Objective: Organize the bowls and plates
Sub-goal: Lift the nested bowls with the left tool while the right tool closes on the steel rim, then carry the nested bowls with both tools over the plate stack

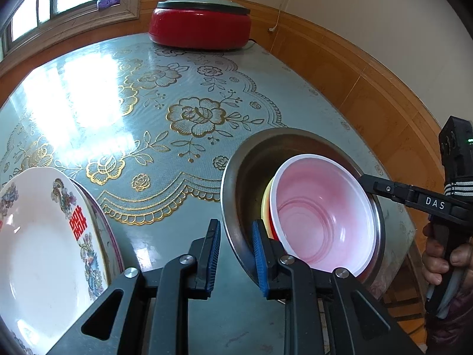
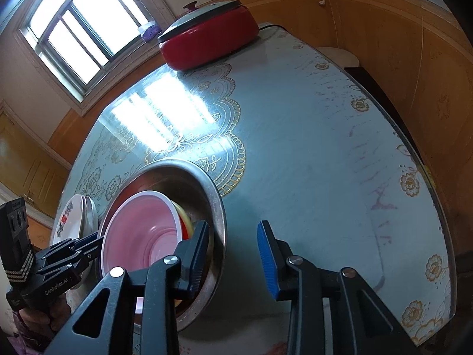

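Table [image 1: 165, 124]: blue-green cloth, gold flowers, glare from window. Red lidded pot [image 1: 199, 26] at far edge, well beyond steel basin [image 1: 236, 189]. Stacked plates [image 1: 44, 236], white with red characters, left of basin, apart from it. Basin holds pink-white bowl [image 1: 322, 210] nested over a yellow one.

Left gripper [image 1: 236, 251]: jaws apart, straddling basin's near-left rim. Right gripper [image 2: 233, 251]: jaws apart, straddling right rim; only right wrist view shows this.

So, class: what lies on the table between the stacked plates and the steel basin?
Nothing stands there: in the left wrist view only bare floral tablecloth separates the stacked plates from the steel basin, apart from the left gripper straddling the basin's rim.
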